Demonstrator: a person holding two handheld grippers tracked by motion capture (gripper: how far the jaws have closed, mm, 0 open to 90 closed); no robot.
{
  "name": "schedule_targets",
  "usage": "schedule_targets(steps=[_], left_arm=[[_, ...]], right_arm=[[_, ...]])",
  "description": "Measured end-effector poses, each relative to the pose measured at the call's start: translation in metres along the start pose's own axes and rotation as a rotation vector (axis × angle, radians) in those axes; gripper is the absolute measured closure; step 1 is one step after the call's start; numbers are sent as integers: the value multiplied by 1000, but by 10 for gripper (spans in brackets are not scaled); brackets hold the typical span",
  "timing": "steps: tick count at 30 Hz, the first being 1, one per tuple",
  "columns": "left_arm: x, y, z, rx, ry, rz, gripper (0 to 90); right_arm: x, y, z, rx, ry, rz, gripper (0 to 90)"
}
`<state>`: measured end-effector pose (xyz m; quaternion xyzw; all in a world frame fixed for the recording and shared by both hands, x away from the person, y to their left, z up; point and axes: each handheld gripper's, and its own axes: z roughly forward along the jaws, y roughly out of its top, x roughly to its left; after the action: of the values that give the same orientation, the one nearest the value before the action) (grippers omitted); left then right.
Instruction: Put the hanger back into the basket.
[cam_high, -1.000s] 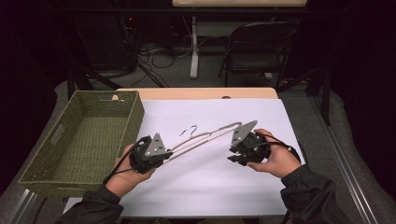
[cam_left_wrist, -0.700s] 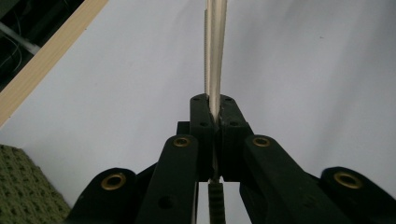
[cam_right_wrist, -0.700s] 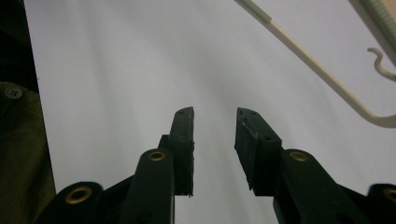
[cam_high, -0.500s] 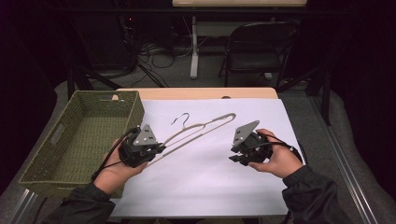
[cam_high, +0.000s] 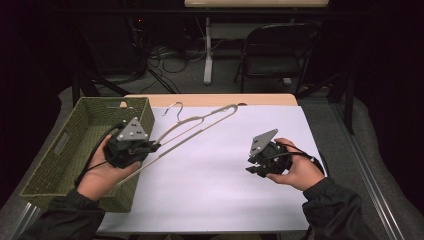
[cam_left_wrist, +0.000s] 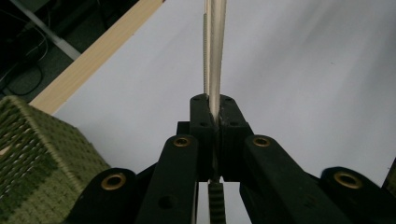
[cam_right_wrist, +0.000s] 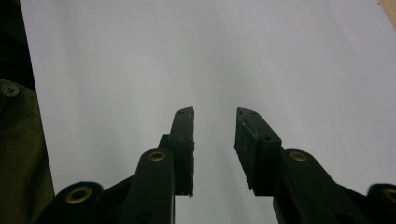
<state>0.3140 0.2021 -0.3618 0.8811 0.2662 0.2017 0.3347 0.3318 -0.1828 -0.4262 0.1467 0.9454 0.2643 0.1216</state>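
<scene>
Hanger carried toward the basket
The hanger (cam_high: 200, 127) is pinched in the shut left gripper (cam_high: 150, 147); it should be kept level over the basket (cam_high: 60, 150) rim. The right gripper (cam_high: 252, 167) is held half-open, empty.

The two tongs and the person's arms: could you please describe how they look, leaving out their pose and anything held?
Both the left tongs and the right tongs have black bodies, each topped by a grey three-cornered plate, and each trails a black cable. Their black jaws carry brass-coloured pivot rings. The sleeves are dark olive, and a button shows on the fabric in the right gripper view.
</scene>
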Motion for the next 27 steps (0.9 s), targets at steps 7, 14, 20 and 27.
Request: schedule_targets(steps=[7,14,20,27], left_arm=[[27,-11,-23,2,42,-29,871],[64,-40,-40,18,83,-61,870],[96,-74,-53,44,105,-119,871],[122,-112,-67,52,128,-158,871]], right_arm=[[0,1,3,1,6,-1,683],[-1,3,6,16,9,-7,683],[-1,1,10,14,12,3,683],[-1,0,13,14,15,10,684]])
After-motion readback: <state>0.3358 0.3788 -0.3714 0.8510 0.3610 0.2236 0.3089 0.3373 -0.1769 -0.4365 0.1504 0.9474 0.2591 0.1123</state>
